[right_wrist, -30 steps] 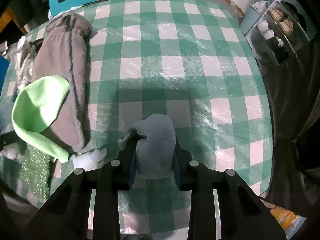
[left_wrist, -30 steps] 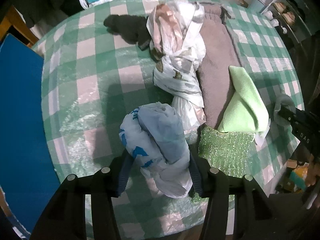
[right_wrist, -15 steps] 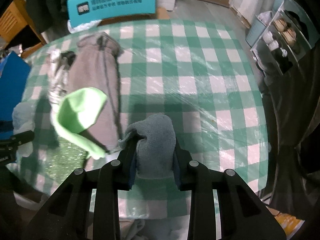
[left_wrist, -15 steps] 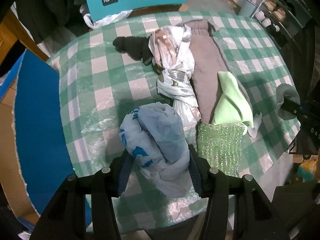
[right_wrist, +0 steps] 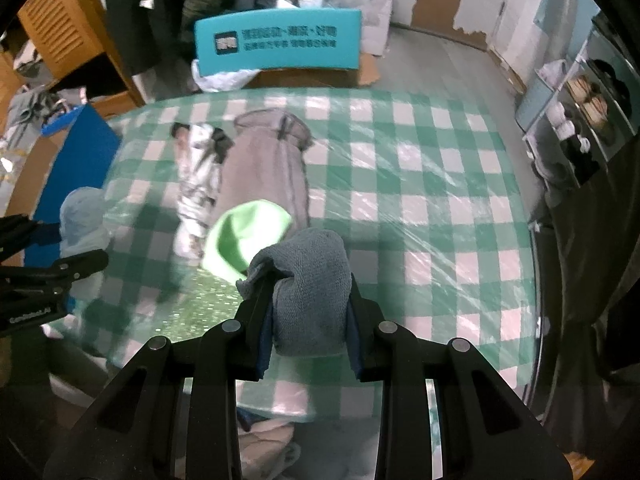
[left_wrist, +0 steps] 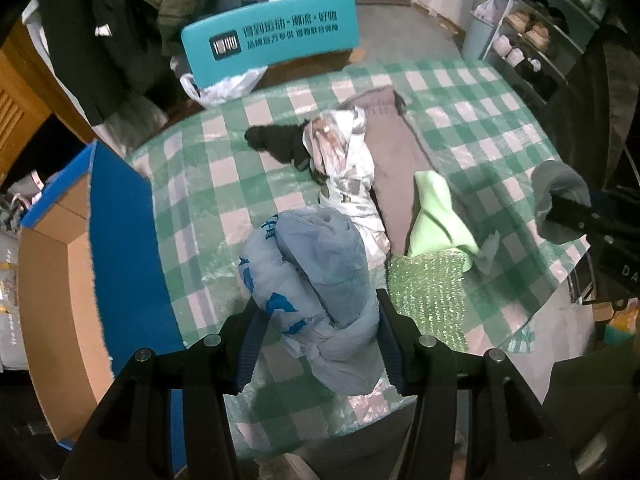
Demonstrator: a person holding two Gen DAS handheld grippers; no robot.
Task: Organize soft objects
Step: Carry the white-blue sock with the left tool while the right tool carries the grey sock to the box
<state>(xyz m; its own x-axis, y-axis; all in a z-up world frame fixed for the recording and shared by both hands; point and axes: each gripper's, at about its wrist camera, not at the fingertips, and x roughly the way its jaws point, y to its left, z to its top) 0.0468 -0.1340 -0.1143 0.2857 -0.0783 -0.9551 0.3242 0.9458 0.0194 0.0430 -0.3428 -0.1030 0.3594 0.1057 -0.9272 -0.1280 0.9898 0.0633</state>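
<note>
My left gripper (left_wrist: pixel 318 334) is shut on a pale blue plastic bag bundle (left_wrist: pixel 316 280) and holds it above the green checked table (left_wrist: pixel 208 196). My right gripper (right_wrist: pixel 310 328) is shut on a folded grey-blue cloth (right_wrist: pixel 310 284), also lifted off the table; the same cloth (left_wrist: pixel 558 192) shows at the right edge of the left wrist view. On the table lie a white patterned plastic bag (left_wrist: pixel 346 176), a long grey fleece garment (left_wrist: pixel 394 176), a light green cloth (left_wrist: pixel 436 216), a green sparkly sheet (left_wrist: pixel 428 292) and a black cloth (left_wrist: pixel 280 142).
A blue-edged cardboard box (left_wrist: pixel 60 280) stands open left of the table. Behind the table is a teal chair back (left_wrist: pixel 268 40) with a plastic bag under it. A shelf unit (right_wrist: pixel 580 120) with small items stands at the right. Dark clothes hang at the back left.
Both grippers have risen with their loads; the table looks smaller and farther, and the box, chair and floor have come into view. The grips have stayed the same.
</note>
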